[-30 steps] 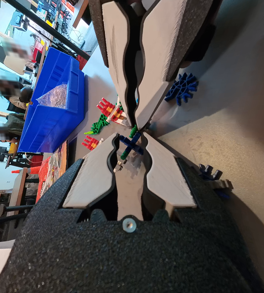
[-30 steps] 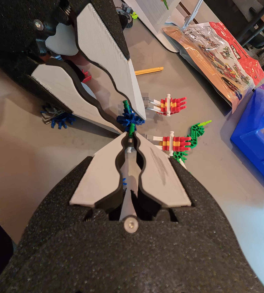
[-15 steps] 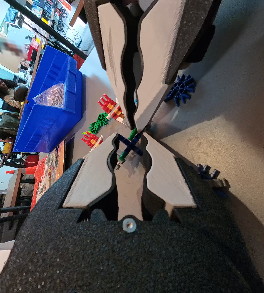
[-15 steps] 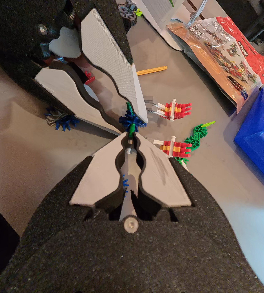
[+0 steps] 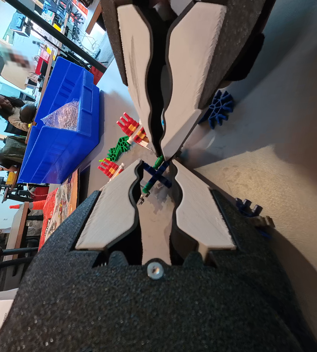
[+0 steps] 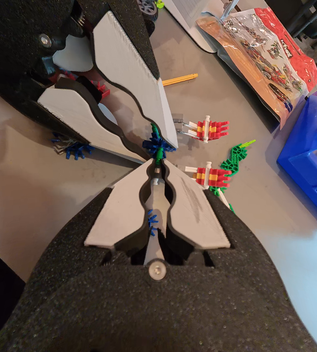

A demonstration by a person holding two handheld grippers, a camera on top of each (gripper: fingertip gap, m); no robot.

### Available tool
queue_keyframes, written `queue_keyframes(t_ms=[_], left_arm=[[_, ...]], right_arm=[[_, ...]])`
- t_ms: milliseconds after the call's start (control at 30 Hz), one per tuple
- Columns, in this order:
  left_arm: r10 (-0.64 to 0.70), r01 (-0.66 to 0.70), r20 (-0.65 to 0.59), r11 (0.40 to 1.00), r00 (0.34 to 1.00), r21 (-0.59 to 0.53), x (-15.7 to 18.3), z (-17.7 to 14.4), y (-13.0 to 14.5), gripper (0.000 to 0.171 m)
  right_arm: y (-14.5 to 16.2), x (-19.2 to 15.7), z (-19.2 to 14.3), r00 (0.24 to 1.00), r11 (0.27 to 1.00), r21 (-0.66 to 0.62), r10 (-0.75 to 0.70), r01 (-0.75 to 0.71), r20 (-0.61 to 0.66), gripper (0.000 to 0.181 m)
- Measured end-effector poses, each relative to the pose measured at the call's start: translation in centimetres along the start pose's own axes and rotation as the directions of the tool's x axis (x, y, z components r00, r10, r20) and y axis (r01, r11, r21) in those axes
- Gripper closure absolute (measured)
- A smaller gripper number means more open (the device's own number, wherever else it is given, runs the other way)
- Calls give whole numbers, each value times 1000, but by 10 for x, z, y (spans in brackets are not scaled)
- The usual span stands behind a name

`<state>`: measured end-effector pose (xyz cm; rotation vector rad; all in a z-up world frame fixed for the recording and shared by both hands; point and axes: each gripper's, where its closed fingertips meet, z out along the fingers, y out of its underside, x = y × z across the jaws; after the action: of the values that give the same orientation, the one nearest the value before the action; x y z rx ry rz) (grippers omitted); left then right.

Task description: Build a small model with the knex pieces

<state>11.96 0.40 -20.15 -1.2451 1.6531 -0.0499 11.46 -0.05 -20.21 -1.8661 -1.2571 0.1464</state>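
Grey tabletop [image 6: 39, 190] fills both feeds, scattered with small plastic building pieces. My left gripper [image 5: 156, 163] has its fingers drawn in to a narrow gap and pinches a blue connector [image 5: 158, 174], a flat snowflake-shaped piece, lifted a little above the surface. A green rod [image 5: 151, 182] crosses that connector. I can't quite tell from either camera whether it passes through the hub or sits in an edge slot.

My right gripper [image 6: 156, 163] meets the left one tip to tip. Its fingers are all but closed on the near end of the green rod, with a short white piece showing just behind the tips.

Just beside the pair lie two red-and-yellow assemblies [image 6: 211, 129] and a green lattice piece [image 6: 235, 158]. A yellow rod [image 6: 179, 79] lies farther off. A printed bag [image 6: 258, 57] and a blue bin [image 5: 58, 152] stand well apart, towards the table's edge. Another blue connector [image 5: 220, 112] lies loose on the table, beside the right gripper's body.
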Motion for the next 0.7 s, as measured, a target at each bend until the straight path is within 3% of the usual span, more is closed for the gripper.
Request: queue_keyframes(t_ms=[267,500,700], left_arm=[[0,0,4,1000,1000,3,0,0,0,146],[-10,10,-8,1000,1000,14,1,1,-2,146],[-37,37,-21,999,999,16,1,1,-2,146]], right_arm=[[0,0,0,993,993,-11,117,-117,25,177],[1,-2,-2,941,959,24,273,-283,199,177],[1,-2,-2,933,961,7,267,-277,241,177]])
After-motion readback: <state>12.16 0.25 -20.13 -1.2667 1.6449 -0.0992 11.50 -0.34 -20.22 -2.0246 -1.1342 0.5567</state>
